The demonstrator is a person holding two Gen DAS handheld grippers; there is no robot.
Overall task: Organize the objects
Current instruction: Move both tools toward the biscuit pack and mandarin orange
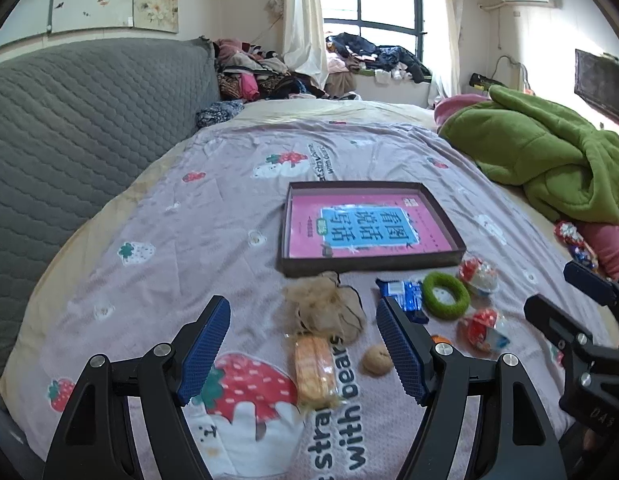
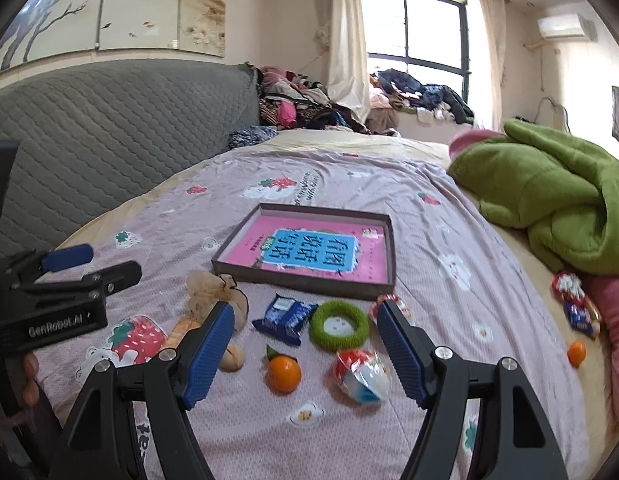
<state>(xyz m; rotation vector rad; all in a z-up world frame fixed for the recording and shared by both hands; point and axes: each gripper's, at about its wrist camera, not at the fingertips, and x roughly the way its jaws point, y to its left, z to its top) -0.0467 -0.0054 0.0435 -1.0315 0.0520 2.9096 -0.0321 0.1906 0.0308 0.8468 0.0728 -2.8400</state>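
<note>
Strawberry-print bedspread (image 1: 157, 248) holds loose snacks; both hand-held grippers, left (image 1: 303, 350) and right (image 2: 305, 350), hover spread and empty, so I'd pinch the cracker packet (image 1: 313, 372) across its width, then carry it to the tray (image 1: 373, 268).

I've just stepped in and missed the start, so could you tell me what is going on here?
A person holds a gripper in each hand over a bed, tidying small things. Both the left gripper and the right gripper are open and empty. On the bedspread lie a biscuit pack, a walnut, a blue snack packet, a green ring and an orange. The tray holds only a pink book.
</note>
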